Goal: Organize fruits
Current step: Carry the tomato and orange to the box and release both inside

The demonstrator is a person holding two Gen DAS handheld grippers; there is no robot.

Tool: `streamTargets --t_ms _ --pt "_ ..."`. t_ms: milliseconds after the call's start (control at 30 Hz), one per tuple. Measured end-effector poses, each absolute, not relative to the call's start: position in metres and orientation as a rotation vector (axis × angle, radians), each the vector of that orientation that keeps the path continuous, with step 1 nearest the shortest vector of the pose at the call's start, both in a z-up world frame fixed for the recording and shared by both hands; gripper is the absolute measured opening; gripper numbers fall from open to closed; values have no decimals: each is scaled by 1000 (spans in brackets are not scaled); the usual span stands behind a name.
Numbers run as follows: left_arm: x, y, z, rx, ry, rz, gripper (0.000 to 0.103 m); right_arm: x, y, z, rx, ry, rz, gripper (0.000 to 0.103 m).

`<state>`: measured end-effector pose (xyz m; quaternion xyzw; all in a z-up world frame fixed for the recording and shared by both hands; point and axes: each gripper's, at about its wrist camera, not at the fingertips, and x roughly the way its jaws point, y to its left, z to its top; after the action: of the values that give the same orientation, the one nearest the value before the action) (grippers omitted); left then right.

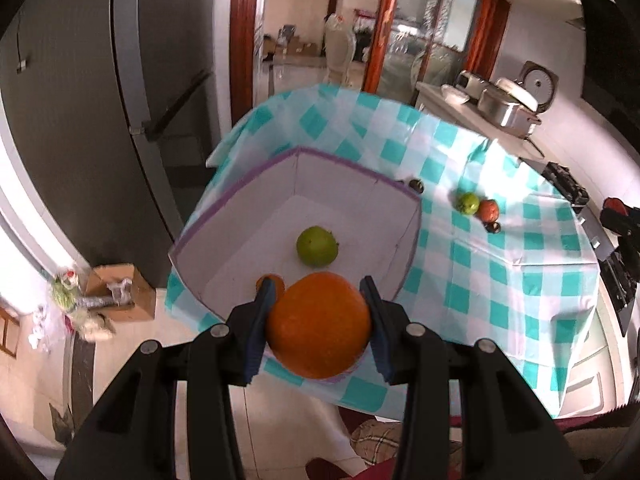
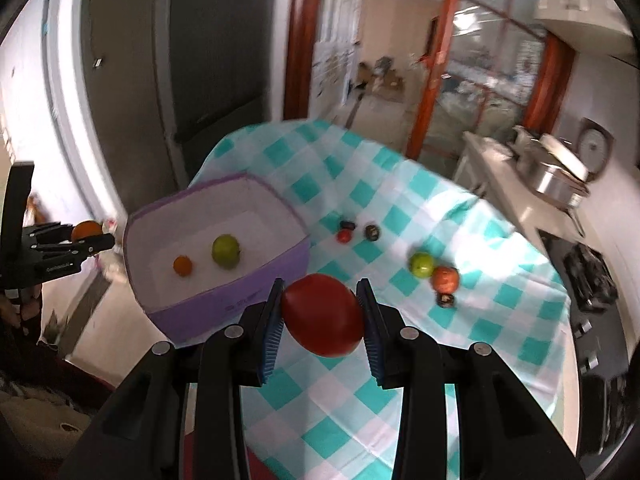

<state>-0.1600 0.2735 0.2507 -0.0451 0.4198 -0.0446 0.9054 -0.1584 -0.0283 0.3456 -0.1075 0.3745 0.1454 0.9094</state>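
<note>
Orange fruit (image 1: 318,325) fills my left hand-held gripper (image 1: 318,312), pads clamped on it above the near rim of the purple bin (image 1: 192,236). My right hand-held gripper (image 2: 322,312) pinches a red tomato (image 2: 323,314) over the checked table (image 2: 460,340) — a green fruit (image 2: 226,251) and small orange (image 2: 182,265) lie inside the bin.

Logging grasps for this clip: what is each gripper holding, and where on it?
The left gripper holds a large orange across its widest part, one pad on each side. The right gripper grips a red fruit the same way.
</note>
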Motion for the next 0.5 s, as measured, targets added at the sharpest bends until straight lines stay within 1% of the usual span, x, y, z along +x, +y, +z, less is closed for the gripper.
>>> streamTargets --t_ms 233,500 --pt "-128 273 201 -162 1000 -12 44 -70 33 290 -278 910 477 36" --pt "-73 272 140 -219 1158 64 44 41 119 205 -333 1037 598 36"
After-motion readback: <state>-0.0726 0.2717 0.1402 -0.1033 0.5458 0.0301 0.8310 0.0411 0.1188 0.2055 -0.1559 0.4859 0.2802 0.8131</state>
